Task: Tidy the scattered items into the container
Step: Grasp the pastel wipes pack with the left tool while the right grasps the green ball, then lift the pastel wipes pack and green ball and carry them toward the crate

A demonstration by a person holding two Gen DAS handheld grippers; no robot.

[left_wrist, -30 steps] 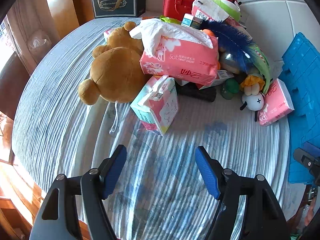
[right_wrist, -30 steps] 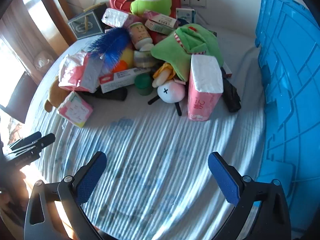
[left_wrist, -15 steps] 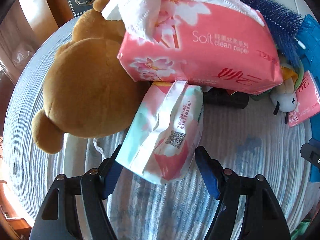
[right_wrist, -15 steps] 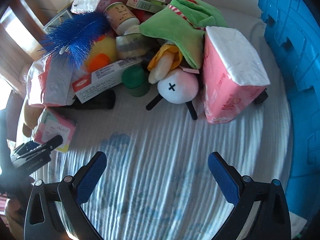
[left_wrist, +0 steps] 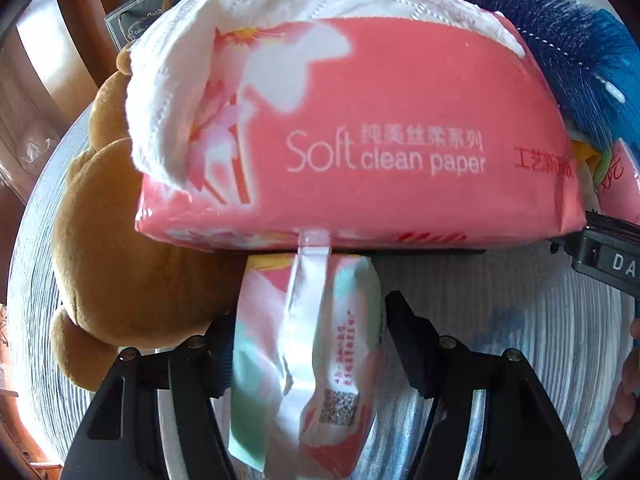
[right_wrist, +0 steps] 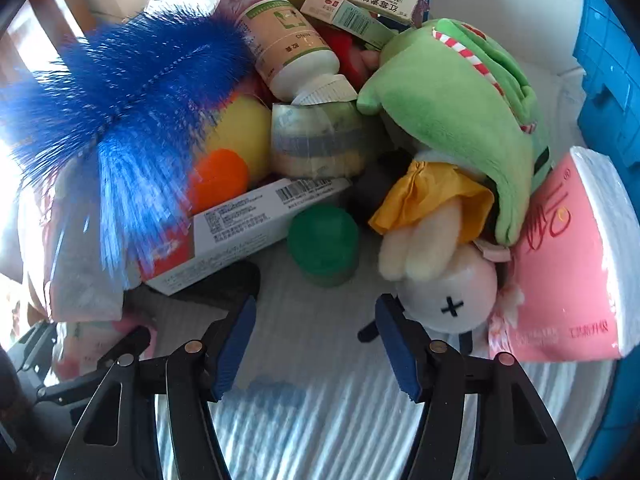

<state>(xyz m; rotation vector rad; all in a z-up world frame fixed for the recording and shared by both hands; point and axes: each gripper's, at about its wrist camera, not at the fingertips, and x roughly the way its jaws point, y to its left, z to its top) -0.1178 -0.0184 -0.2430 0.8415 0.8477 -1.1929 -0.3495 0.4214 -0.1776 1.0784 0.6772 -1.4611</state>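
Note:
My left gripper (left_wrist: 310,312) is closing on a small mint-and-pink tissue pack (left_wrist: 320,380), and both pads touch its sides. Above that pack lies a big pink tissue pack (left_wrist: 360,140), with a brown plush bear (left_wrist: 132,248) to its left. My right gripper (right_wrist: 316,304) is also closing, over bare striped cloth with nothing between its fingers. A green-capped jar (right_wrist: 323,240) sits just beyond its tips. A white doll head (right_wrist: 452,300) lies against its right finger. The blue container (right_wrist: 608,80) stands at the right edge.
The pile holds a blue feather brush (right_wrist: 132,92), a green plush (right_wrist: 460,92), a white bottle (right_wrist: 292,44), a white carton (right_wrist: 248,220) and a pink tissue pack (right_wrist: 560,260). Striped cloth (right_wrist: 320,420) covers the round table. A dark box (left_wrist: 160,12) stands behind.
Both grippers moved forward and down toward the pile. The left one came around the small tissue pack and narrowed on it. The right jaws went from wide to about half as wide.

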